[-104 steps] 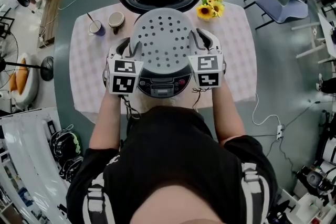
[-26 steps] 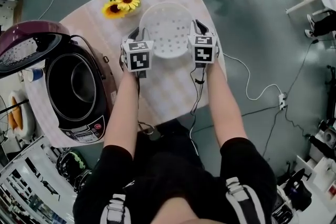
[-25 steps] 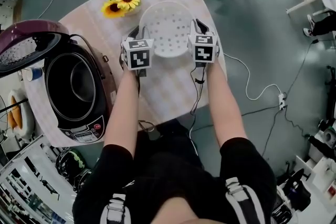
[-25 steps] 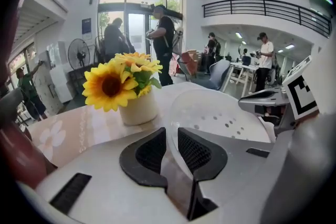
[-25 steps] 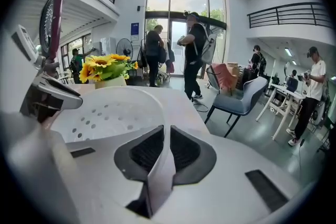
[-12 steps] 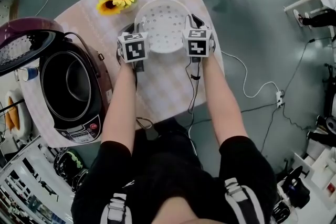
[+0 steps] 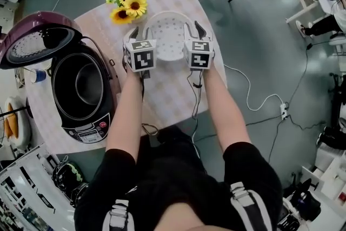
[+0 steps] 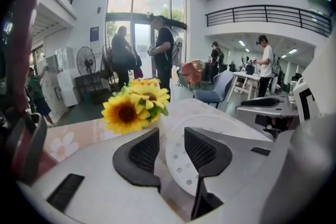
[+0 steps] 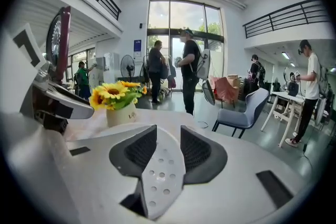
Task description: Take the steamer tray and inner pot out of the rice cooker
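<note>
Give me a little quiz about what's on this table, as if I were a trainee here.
1. True or false: the inner pot sits inside the rice cooker.
2. Pick one: the steamer tray lies (A) in the cooker, (B) on the table near the sunflowers, (C) on the floor.
3. Fill in: between the jaws of the left gripper and of the right gripper stands the tray's ____.

Key: 1 true. 2 B. 3 rim; both pairs of jaws are opening around it.
</note>
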